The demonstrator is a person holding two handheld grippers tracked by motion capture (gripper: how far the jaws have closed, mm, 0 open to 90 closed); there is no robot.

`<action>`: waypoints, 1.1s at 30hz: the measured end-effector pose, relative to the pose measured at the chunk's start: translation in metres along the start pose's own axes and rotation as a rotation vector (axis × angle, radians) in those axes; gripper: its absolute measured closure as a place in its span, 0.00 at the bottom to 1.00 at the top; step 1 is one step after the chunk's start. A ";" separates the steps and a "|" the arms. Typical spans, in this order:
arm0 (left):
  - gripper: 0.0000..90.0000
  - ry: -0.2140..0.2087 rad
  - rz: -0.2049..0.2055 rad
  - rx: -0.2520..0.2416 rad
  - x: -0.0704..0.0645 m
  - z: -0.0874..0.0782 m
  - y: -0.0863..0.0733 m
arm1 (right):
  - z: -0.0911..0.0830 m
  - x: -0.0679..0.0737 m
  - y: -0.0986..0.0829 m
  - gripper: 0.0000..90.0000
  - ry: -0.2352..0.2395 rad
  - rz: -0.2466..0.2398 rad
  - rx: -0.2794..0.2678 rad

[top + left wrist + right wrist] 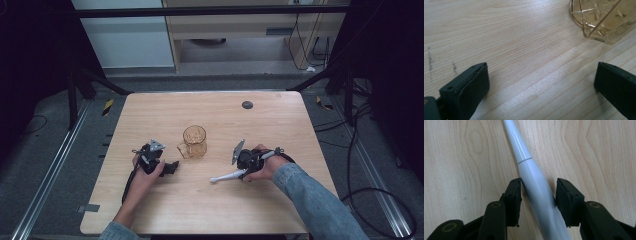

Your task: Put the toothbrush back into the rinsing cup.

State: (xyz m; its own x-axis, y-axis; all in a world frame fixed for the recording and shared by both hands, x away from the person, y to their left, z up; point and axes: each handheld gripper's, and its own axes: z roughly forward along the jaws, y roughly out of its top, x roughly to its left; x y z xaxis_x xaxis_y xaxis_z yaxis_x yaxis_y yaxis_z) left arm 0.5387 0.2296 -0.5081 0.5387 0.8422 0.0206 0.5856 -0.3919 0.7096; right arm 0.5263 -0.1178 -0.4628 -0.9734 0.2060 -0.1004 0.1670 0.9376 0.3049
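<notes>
High view: wooden table [280, 120] on grey floor; amber glass mug [194, 141] mid-table, white toothbrush [227, 176] under right gripper [242, 163].
Left gripper view: left gripper [541, 87] jaws wide apart, mug ahead.
Right gripper view: jaws straddle the toothbrush handle, left pad touching, right apart.

no readable text, no labels, no numbers anywhere

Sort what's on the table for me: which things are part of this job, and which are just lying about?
In the job:
- white toothbrush, between the right gripper jaws
- amber glass mug, just ahead of the left gripper

Lying about:
- dark round disc at the table's far edge
</notes>
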 end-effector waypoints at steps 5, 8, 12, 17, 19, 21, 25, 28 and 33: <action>0.00 0.000 0.000 0.000 0.000 0.000 0.000 | 0.000 -0.001 0.000 0.62 0.005 -0.004 0.003; 0.00 0.000 0.000 0.000 0.000 0.000 0.000 | 0.002 -0.001 -0.001 0.61 0.008 -0.007 0.007; 0.00 0.000 0.000 0.000 0.000 0.000 0.000 | 0.003 -0.002 0.000 0.65 0.008 -0.015 0.016; 0.00 -0.001 0.000 0.000 0.000 0.000 0.000 | 0.004 -0.002 -0.001 0.67 0.006 -0.015 0.021; 0.00 -0.001 0.000 0.000 0.000 0.000 0.000 | 0.004 -0.002 -0.001 0.69 0.012 -0.018 0.028; 0.00 -0.001 0.001 0.000 0.000 0.000 0.000 | 0.004 -0.002 0.000 0.73 0.016 -0.029 0.023; 0.00 -0.001 0.000 -0.001 0.000 0.000 0.000 | 0.004 -0.002 0.000 0.74 0.022 -0.041 0.032; 0.00 -0.001 0.000 0.000 0.000 0.000 0.000 | 0.003 -0.001 0.000 0.74 0.028 -0.026 0.035; 0.00 -0.001 0.000 0.000 0.000 0.000 0.000 | -0.004 -0.004 -0.001 0.74 0.026 0.008 0.010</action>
State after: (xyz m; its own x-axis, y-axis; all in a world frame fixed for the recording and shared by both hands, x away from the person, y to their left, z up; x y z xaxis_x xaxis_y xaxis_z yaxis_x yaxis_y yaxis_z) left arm 0.5388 0.2296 -0.5081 0.5393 0.8419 0.0204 0.5853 -0.3922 0.7096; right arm 0.5298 -0.1210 -0.4591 -0.9757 0.2063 -0.0734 0.1763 0.9389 0.2958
